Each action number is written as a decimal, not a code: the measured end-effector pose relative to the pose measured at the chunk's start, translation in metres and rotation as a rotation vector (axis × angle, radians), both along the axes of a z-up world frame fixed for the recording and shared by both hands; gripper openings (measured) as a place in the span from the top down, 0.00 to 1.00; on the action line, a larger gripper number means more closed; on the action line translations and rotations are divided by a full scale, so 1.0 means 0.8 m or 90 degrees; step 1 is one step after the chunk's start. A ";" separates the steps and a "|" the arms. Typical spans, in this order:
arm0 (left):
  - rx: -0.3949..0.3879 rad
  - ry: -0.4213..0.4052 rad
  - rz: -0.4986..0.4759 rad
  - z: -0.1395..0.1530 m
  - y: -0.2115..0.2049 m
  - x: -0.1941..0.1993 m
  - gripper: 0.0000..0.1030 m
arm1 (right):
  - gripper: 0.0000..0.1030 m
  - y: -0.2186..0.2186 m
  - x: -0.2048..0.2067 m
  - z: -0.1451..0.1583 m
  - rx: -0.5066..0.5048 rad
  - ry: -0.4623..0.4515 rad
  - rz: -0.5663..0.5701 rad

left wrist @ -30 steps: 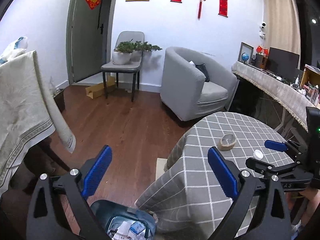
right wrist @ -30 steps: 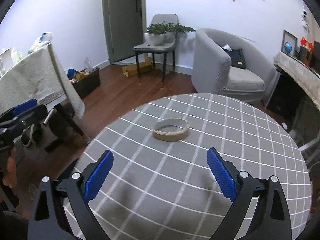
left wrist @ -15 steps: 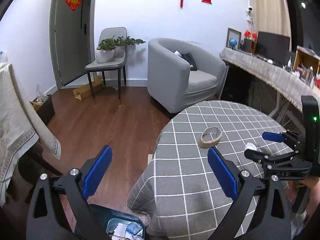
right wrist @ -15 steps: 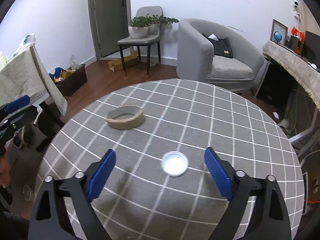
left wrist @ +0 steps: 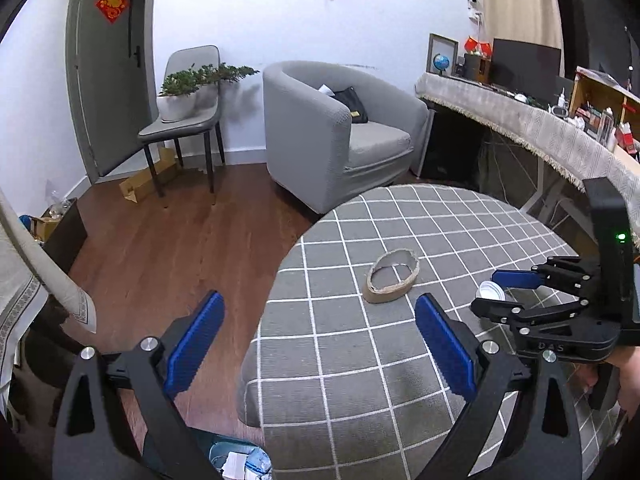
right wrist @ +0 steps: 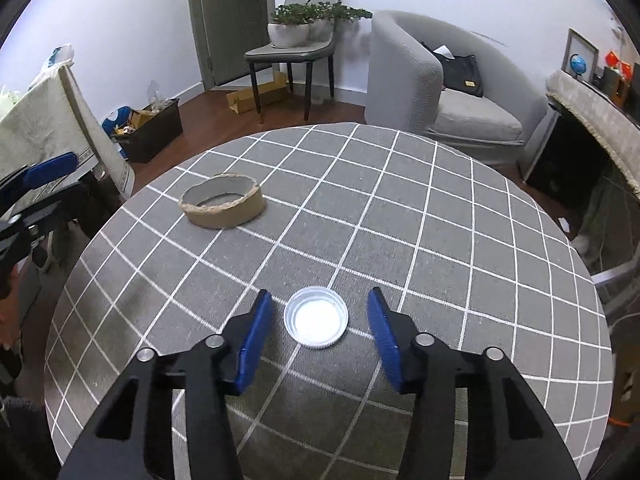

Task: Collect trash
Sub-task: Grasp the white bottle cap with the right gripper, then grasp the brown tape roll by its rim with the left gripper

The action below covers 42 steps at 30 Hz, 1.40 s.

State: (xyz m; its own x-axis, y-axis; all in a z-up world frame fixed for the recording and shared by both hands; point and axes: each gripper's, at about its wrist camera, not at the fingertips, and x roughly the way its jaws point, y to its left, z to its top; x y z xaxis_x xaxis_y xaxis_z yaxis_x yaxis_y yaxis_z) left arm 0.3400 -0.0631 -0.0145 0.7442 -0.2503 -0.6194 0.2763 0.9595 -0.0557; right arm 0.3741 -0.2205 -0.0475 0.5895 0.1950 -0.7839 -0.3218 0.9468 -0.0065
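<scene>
The right gripper has just been closing; its jaws stand narrowed either side of the white cap, not yet touching it, to pinch it off the worktop. The left gripper waits, jaws wide and empty, the cardboard ring ahead of them.

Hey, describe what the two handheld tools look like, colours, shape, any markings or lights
Both the left tool and the right tool are matt black linkage frames with silver pivot bolts, each ending in two flat fingers faced with ribbed blue pads. From the left view, the right tool carries faint raised lettering and a tall black housing with a small green light. No cables or sleeves show.
</scene>
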 end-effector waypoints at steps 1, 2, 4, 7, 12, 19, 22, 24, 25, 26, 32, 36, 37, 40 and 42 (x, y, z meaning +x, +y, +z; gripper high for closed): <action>0.003 0.001 -0.004 0.000 -0.003 0.001 0.05 | 0.59 -0.002 -0.002 0.000 0.001 -0.001 0.003; 0.009 0.001 -0.010 -0.001 -0.007 0.001 0.05 | 0.61 -0.004 -0.005 0.000 0.003 -0.005 0.007; 0.015 -0.002 -0.021 -0.001 -0.013 0.003 0.06 | 0.63 -0.006 -0.006 0.000 0.005 -0.009 0.010; 0.013 -0.001 -0.035 -0.001 -0.020 0.010 0.06 | 0.70 -0.011 -0.005 0.001 0.009 -0.010 0.007; 0.014 0.003 -0.067 -0.006 -0.036 0.022 0.07 | 0.71 -0.017 -0.002 0.005 0.031 -0.010 0.003; 0.025 0.033 -0.096 -0.020 -0.052 0.046 0.19 | 0.71 -0.038 -0.003 0.014 0.060 -0.023 -0.016; 0.039 0.042 -0.110 -0.026 -0.067 0.049 0.19 | 0.70 -0.043 -0.005 0.013 0.066 -0.022 -0.020; 0.049 0.042 -0.119 -0.026 -0.076 0.051 0.19 | 0.71 -0.046 -0.005 0.010 0.069 -0.017 -0.020; 0.049 0.044 -0.120 -0.026 -0.080 0.053 0.19 | 0.71 -0.047 -0.006 0.011 0.073 -0.017 -0.018; 0.046 0.050 -0.120 -0.028 -0.084 0.056 0.19 | 0.71 -0.049 -0.008 0.011 0.074 -0.019 -0.016; 0.081 0.070 -0.104 -0.041 -0.100 0.068 0.24 | 0.71 -0.061 -0.008 0.013 0.079 -0.016 -0.013; 0.075 0.084 -0.095 -0.043 -0.101 0.073 0.38 | 0.71 -0.065 -0.014 0.015 0.081 -0.016 -0.012; 0.076 0.087 -0.093 -0.044 -0.101 0.074 0.41 | 0.70 -0.067 -0.014 0.015 0.082 -0.016 -0.011; 0.080 0.095 -0.093 -0.046 -0.104 0.073 0.50 | 0.70 -0.070 -0.016 0.016 0.083 -0.016 -0.012; 0.083 0.095 -0.094 -0.046 -0.107 0.072 0.54 | 0.70 -0.071 -0.017 0.018 0.084 -0.018 -0.014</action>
State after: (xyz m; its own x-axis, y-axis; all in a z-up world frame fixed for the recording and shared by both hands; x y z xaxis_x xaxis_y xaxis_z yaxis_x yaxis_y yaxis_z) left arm 0.3972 -0.1484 -0.0515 0.6026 -0.2611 -0.7541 0.4125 0.9109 0.0142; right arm 0.3609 -0.2769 -0.0334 0.6161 0.2820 -0.7355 -0.3017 0.9470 0.1104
